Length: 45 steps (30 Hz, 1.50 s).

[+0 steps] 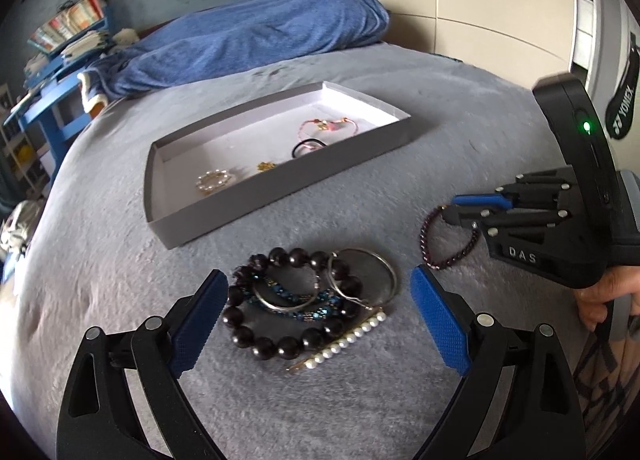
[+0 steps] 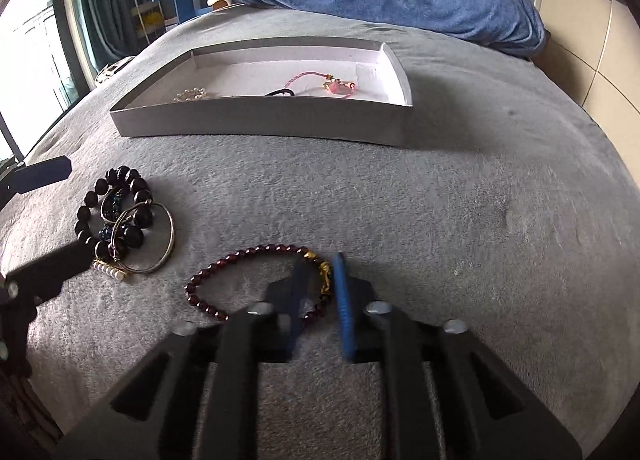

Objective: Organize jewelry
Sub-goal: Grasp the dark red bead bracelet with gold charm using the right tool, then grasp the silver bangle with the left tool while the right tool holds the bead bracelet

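A: The bed (image 1: 460, 99) wore a plush grey blanket, soft and napped, and on it sat a shallow grey cardboard tray (image 2: 260, 121) with a white inside, holding a pink cord bracelet (image 2: 320, 81), a small pearl ring-shaped piece (image 1: 213, 181) and a black hair tie (image 1: 310, 147).

B: And the left claw (image 1: 320, 324)?

A: Spread wide, its ribbed blue pads on either side of a tangled heap: a bracelet of big glossy black beads (image 1: 280, 300), thin silver bangles (image 1: 362, 276) and a pearl-lined hair clip (image 1: 348, 338). It touched none of them.

B: The right claw (image 2: 320, 300)?

A: Nearly pressed together, pinching one side of the dark red beaded bracelet with a gold charm (image 2: 248, 256), which lay on the blanket beside the heap, in front of the tray.
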Each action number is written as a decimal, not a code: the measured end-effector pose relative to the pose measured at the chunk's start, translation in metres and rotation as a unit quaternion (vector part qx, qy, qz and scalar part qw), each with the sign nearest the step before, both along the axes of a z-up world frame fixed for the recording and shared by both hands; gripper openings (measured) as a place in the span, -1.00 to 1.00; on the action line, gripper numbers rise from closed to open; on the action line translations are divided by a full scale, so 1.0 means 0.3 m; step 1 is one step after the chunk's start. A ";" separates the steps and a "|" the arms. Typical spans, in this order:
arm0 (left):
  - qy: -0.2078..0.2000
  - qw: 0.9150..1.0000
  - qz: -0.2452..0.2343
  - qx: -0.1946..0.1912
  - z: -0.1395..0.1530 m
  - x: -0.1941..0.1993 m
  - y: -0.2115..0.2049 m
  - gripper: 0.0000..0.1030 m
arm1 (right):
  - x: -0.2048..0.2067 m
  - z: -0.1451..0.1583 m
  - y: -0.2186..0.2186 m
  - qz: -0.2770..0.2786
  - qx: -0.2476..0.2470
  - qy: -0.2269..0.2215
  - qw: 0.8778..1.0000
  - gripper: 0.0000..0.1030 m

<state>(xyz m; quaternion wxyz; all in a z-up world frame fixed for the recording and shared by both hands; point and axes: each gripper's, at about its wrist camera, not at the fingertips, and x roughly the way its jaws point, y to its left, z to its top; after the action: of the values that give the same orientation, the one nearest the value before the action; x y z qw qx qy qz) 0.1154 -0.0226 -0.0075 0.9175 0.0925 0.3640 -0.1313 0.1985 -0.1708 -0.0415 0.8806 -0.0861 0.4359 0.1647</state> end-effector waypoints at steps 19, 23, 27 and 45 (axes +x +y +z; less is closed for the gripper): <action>0.022 0.997 -0.020 0.070 -0.078 0.060 -0.122 0.27 | 0.050 0.022 -0.086 -0.051 0.047 0.001 0.998 -0.87; 0.029 0.996 -0.021 0.081 -0.091 0.065 -0.133 0.21 | 0.048 0.020 -0.087 -0.052 0.051 0.004 0.997 -0.87; 0.034 0.996 -0.026 0.084 -0.099 0.071 -0.136 0.13 | 0.047 0.017 -0.083 -0.051 0.052 0.006 0.997 -0.87; 0.013 1.000 -0.010 -0.021 0.004 0.061 -0.042 -0.04 | 0.029 0.066 -0.105 -0.052 0.107 -0.018 0.993 -0.88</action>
<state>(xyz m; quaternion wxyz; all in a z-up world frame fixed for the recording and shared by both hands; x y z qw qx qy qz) 0.1336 -0.0352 -0.0063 0.9130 0.0749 0.3721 -0.1495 0.2073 -0.2024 -0.0217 0.8996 0.0286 0.4041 0.1633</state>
